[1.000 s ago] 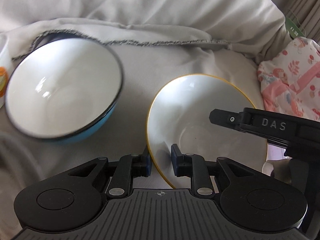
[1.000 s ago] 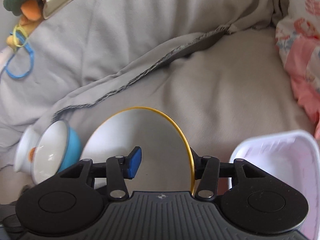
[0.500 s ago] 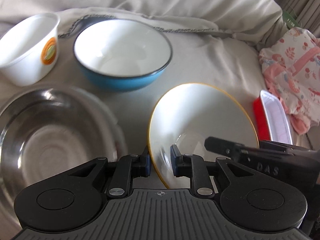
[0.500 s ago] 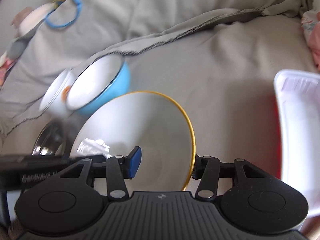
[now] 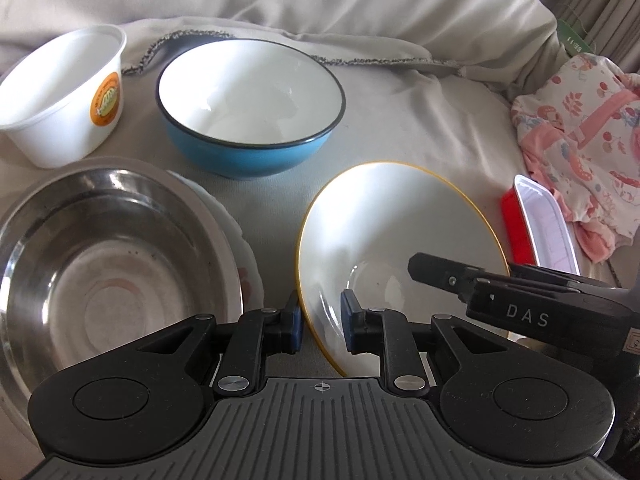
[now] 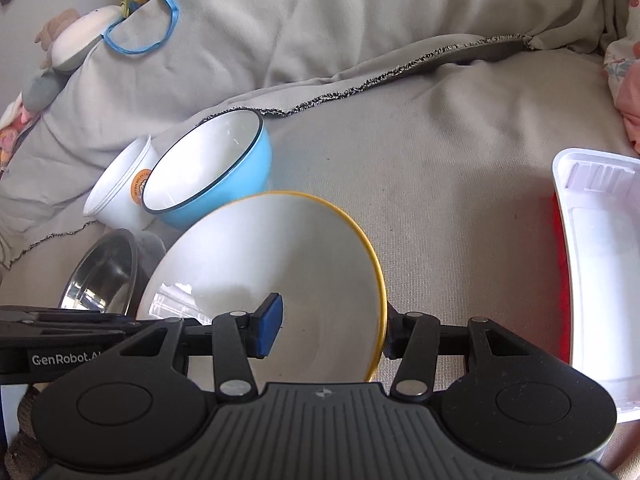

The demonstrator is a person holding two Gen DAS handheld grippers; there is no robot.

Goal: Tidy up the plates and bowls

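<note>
1. Both grippers have carried the yellow-rimmed bowl [image 5: 396,236] sideways; a steel bowl [image 5: 100,264] now appears at the bed's left edge.
2. Left gripper [image 5: 320,322]: fingers pinch the bowl's left rim.
3. Right gripper [image 6: 328,328]: fingers clamp its right rim.
4. Blue bowl [image 5: 250,104] sits behind, red-edged tray [image 6: 596,276] rightward.

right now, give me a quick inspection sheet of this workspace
surface: grey blanket, rumpled, frayed edge at the back
job's things: yellow-rimmed plate held tilted; blue bowl upright; steel bowl resting on a white plate; white tub
clutter: red and white tray; pink floral cloth; soft toy with blue loop
grippers: left claw and right claw both shut on the yellow-rimmed plate's rim
cables: nothing seen
surroundings: nothing seen beyond the fabric
</note>
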